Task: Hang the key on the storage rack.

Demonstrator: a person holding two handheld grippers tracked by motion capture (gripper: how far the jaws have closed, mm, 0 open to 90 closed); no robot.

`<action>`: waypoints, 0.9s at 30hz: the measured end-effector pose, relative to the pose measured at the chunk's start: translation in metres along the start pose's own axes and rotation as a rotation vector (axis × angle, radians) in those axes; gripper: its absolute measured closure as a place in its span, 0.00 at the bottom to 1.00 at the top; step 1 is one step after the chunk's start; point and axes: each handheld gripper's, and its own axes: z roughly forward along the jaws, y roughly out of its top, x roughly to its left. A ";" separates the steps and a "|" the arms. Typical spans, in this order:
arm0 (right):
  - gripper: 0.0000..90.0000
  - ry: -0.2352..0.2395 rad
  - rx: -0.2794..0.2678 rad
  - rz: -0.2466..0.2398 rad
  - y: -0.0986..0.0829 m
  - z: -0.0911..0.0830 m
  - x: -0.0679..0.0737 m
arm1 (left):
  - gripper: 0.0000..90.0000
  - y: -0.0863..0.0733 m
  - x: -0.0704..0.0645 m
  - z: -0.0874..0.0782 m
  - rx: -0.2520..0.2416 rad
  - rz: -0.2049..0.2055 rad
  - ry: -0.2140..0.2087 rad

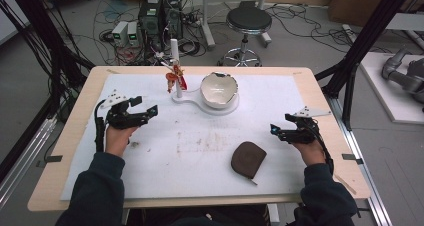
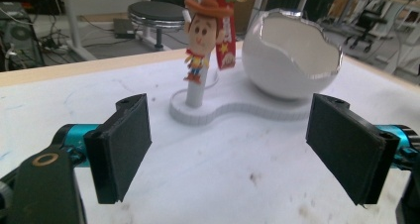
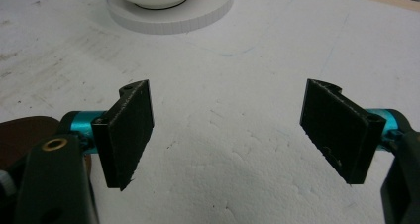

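Note:
A white stand (image 1: 192, 100) near the table's far middle has an upright post (image 1: 175, 61) with a small cowboy figure keychain (image 1: 175, 78) hanging on it. A white bowl shaped like a cracked eggshell (image 1: 218, 90) sits on the stand's round base. A brown leather pouch (image 1: 248, 159) lies on the white mat toward the front right. My left gripper (image 1: 146, 105) is open at the left and faces the cowboy figure (image 2: 200, 40) and the bowl (image 2: 292, 60), a short way off. My right gripper (image 1: 281, 123) is open just right of the pouch, with nothing between its jaws.
A white mat (image 1: 200, 151) with faint brown stains covers most of the wooden table (image 1: 75, 131). Behind the table stand a black stool (image 1: 248, 21) and computer boxes (image 1: 160, 16) among cables. Black frame posts rise at both sides.

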 end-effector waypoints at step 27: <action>0.23 0.003 0.002 -0.008 0.002 0.003 0.005 | 0.21 -0.007 -0.004 -0.003 0.013 0.007 -0.005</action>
